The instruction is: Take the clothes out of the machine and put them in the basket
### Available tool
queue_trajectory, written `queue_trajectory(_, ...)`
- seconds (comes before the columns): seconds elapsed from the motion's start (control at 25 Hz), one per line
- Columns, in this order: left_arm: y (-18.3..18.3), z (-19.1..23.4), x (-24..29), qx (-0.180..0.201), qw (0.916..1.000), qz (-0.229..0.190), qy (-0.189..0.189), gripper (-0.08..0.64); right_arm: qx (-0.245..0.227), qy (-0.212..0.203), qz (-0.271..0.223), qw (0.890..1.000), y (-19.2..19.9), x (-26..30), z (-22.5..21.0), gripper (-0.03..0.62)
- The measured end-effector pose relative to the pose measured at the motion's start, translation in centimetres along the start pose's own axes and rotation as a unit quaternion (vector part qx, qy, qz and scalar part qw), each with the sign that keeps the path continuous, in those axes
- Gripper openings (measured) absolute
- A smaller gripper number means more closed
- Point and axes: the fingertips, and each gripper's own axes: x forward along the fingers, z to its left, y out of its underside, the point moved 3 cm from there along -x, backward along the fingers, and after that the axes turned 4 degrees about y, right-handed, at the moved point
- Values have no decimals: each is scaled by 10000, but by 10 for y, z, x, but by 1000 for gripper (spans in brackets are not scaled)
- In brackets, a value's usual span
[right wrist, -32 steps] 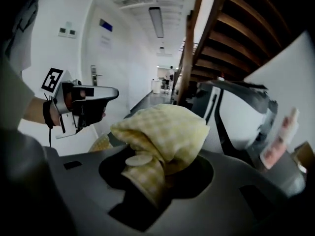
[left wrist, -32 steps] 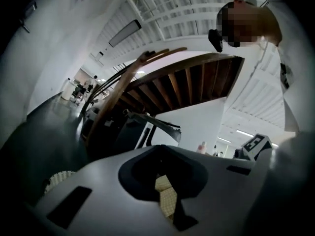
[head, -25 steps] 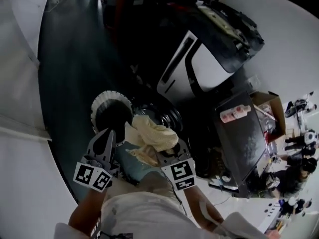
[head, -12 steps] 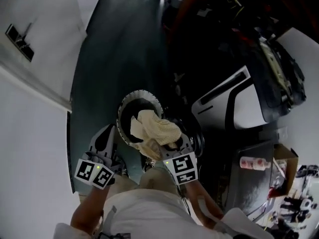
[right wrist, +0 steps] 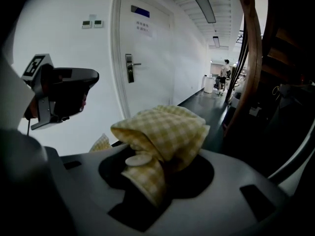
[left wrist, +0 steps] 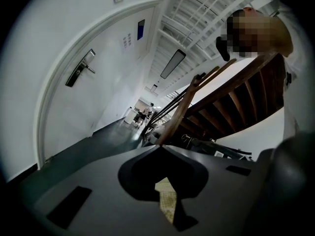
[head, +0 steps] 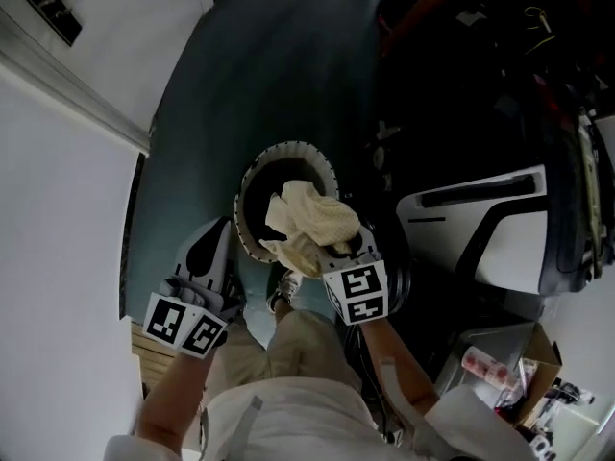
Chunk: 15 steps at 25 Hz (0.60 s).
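A yellow checked cloth [head: 312,224] hangs bunched over the mouth of the round white ribbed basket [head: 279,150] on the dark floor. My right gripper [head: 325,250] is shut on the cloth's near end. In the right gripper view the cloth [right wrist: 165,132] is folded between the jaws of that gripper [right wrist: 157,167], and a white button shows on it. My left gripper [head: 215,238] is just left of the basket, apart from the cloth. Its tips meet in the left gripper view [left wrist: 160,147], with nothing in them. The white washing machine [head: 500,257] stands to the right.
A white wall and a door [right wrist: 147,58] lie left of the basket. A wooden stair [left wrist: 231,97] rises beyond it. A wooden slatted thing [head: 154,353] lies by my left arm. A cardboard box and a pink bottle [head: 478,365] are at the lower right.
Both grippers have swung left, away from the machine's opening. The cloth in the right gripper has gone from beside the basket to over its mouth. The left gripper has come alongside the basket.
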Motion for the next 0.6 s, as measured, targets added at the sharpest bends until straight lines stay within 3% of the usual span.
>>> queue_trajectory(0.36,76,91,9,-362,9986,150,-365,14,-111,-8,277,9996,45,120,-3,184)
queue_trajectory(0.6,119,137,13,-664,9958,244,-589,14,45,54,685,9976,107,198,-2,186)
